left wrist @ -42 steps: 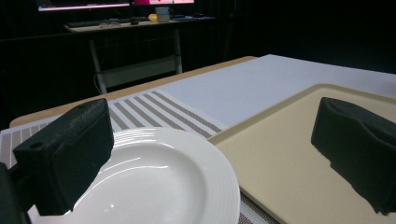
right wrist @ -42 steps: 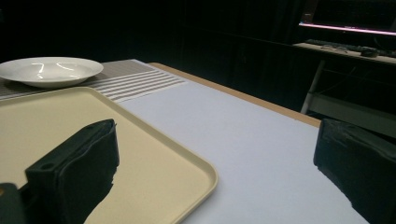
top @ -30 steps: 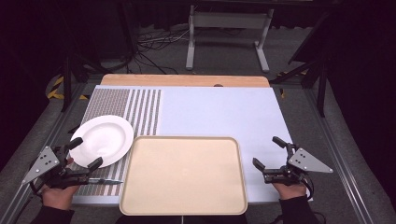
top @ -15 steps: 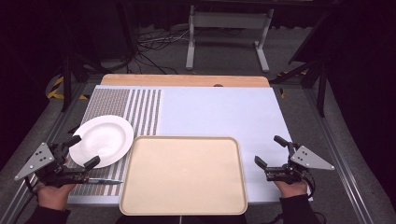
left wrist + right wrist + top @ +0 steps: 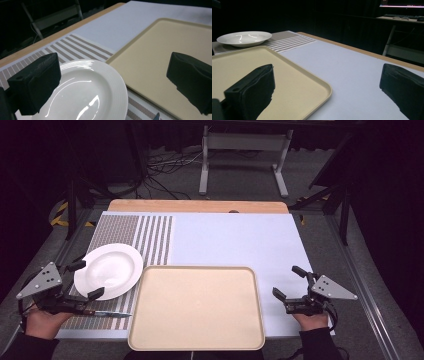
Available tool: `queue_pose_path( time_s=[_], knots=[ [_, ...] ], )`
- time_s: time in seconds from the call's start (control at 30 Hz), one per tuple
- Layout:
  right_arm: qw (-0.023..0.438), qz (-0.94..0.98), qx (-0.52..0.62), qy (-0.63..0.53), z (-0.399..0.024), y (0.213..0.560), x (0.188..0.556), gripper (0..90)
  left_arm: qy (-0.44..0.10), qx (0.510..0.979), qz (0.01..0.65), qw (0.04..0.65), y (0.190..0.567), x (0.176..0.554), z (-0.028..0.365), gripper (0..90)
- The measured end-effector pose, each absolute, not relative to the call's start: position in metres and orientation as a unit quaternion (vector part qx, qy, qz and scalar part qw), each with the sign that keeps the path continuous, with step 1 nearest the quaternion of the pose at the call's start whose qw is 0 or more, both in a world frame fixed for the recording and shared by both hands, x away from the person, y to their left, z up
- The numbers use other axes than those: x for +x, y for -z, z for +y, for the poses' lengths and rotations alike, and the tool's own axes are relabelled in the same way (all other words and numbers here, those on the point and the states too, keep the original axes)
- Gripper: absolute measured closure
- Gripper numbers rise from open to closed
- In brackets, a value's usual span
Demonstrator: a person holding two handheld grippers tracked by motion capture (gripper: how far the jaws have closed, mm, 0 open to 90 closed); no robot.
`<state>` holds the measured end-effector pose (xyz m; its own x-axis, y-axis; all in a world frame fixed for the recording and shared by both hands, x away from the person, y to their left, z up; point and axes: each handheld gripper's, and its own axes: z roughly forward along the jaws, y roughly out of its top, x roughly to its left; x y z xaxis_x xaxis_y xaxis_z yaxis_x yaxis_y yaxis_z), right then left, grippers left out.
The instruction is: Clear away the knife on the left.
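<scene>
A white plate [image 5: 109, 271] lies on the striped mat at the left, beside an empty beige tray [image 5: 196, 307] at the front centre. My left gripper [image 5: 86, 280] is open at the plate's near-left rim, one jaw on each side of that edge. In the left gripper view the plate [image 5: 82, 92] lies between the spread jaws of the left gripper [image 5: 115, 80], with the tray [image 5: 160, 57] to the right. My right gripper [image 5: 289, 282] stands open over the pale blue mat just right of the tray, holding nothing. The right gripper view shows the tray's corner [image 5: 262, 75], the far plate [image 5: 244, 38] and the right gripper [image 5: 327, 92].
A knife [image 5: 107, 314] lies on the striped mat [image 5: 150, 235] in front of the plate, its tip [image 5: 157, 116] toward the tray. The pale blue mat [image 5: 235, 240] covers the rest of the table, and a wooden edge [image 5: 200, 206] runs along the back.
The left hand and its gripper have drifted a little to the left, still at the plate's edge. The right gripper has shifted slightly right. Plate, tray and knife have not moved.
</scene>
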<state>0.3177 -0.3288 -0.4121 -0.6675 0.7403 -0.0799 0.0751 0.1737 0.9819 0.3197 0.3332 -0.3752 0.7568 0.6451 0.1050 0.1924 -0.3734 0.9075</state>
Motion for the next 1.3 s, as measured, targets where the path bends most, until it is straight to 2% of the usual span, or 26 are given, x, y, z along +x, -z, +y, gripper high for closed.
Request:
queue_pose_path(
  time_s=[0.4, 0.73, 1.3],
  knots=[
    [0.278, 0.725, 0.268, -0.570, -0.327, 0.410, 0.319, 2.3, -0.208, 0.834, 0.259, 0.441, 0.368, 0.323, 0.336, 0.6],
    [0.272, 0.724, 0.273, -0.572, -0.328, 0.411, 0.320, 2.1, -0.173, 0.882, 0.239, 0.368, 0.365, 0.326, 0.334, 1.4],
    [0.267, 0.725, 0.270, -0.574, -0.328, 0.412, 0.320, 2.1, -0.155, 0.921, 0.226, 0.275, 0.363, 0.325, 0.341, 3.1]
  ],
)
